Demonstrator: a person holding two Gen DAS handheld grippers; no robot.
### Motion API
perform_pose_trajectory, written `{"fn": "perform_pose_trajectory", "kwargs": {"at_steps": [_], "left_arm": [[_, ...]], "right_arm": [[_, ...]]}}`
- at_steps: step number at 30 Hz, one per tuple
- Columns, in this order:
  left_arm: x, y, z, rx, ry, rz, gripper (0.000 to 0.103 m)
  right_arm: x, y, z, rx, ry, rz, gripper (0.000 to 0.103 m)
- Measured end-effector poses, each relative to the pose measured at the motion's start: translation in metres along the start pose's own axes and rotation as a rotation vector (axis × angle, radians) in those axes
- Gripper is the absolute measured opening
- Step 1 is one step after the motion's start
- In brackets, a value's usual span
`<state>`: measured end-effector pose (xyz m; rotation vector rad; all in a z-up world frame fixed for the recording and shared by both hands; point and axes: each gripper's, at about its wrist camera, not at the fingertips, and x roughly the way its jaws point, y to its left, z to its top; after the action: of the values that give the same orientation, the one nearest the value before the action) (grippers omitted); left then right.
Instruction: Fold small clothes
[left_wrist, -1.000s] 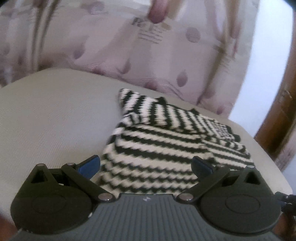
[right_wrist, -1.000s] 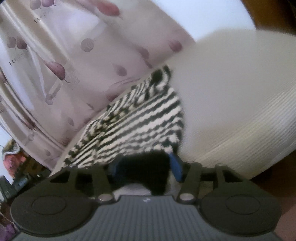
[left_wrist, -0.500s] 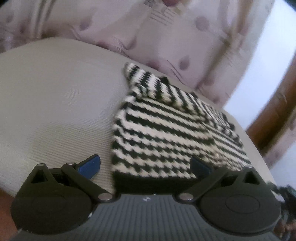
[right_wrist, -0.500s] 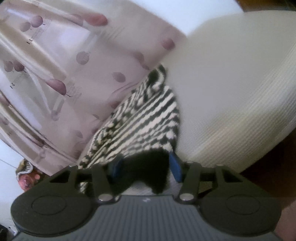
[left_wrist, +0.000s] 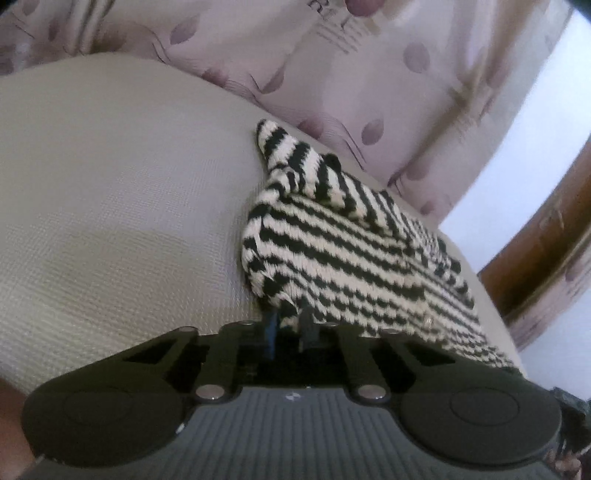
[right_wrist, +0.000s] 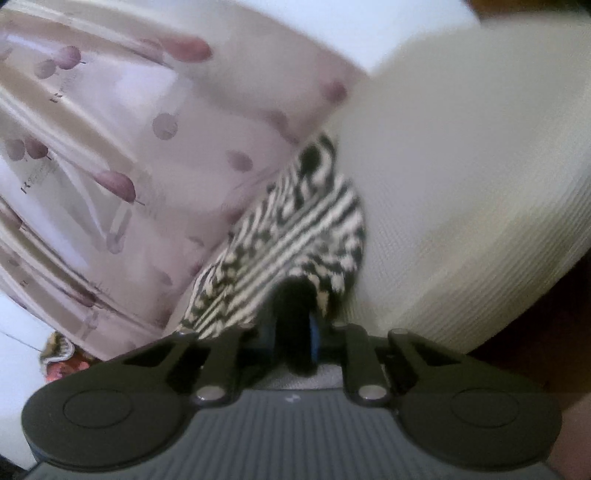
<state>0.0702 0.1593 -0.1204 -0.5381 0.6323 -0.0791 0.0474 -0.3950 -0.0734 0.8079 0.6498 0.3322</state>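
A small black-and-white striped knit garment (left_wrist: 343, 243) lies on a beige cushioned surface (left_wrist: 110, 206). My left gripper (left_wrist: 290, 328) is shut on the garment's near left edge, which bunches up between the blue pads. In the right wrist view the same garment (right_wrist: 295, 236) is blurred, and my right gripper (right_wrist: 295, 332) is shut on its dark hem at the near edge. The cloth is lifted a little at both grips. The gripped corners are hidden between the jaws.
A pale pink curtain with purple spots (left_wrist: 332, 74) hangs right behind the cushion. A brown wooden frame (left_wrist: 546, 251) stands at the right. The cushion's rounded edge (right_wrist: 498, 295) drops off at the right in the right wrist view.
My left gripper went from wide open to shut on the garment's near edge. My right gripper closed tighter on the dark hem. The near edge of the cloth has bunched and lifted.
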Motion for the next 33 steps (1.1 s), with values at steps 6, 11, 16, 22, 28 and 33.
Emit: {"fn": "perform_pose_trajectory", "kwargs": {"at_steps": [6,11,16,22,28,33], "left_arm": [[-0.008,-0.010,0.008,0.083,0.007,0.033,0.007],[-0.012,-0.005,0.000,0.093,0.003,0.051,0.032],[-0.029,-0.008,0.003,0.119,-0.078,0.068,0.092],[-0.014,-0.019,0.000,0.198,-0.010,0.061,0.093],[0.007,-0.013,-0.001,0.150,0.038,-0.010,0.086],[0.023,-0.014,0.005,0.124,0.090,-0.054,0.026]], "right_arm": [[-0.013,0.001,0.016,-0.113,0.079,-0.102,0.008],[-0.023,-0.024,0.010,0.030,0.019,-0.030,0.017],[-0.032,-0.033,0.014,0.078,-0.044,-0.031,0.071],[0.004,-0.031,0.004,0.097,0.057,0.029,0.071],[0.036,-0.026,0.004,0.190,0.070,0.125,0.071],[0.053,-0.026,0.001,0.254,0.089,0.120,0.066]]}}
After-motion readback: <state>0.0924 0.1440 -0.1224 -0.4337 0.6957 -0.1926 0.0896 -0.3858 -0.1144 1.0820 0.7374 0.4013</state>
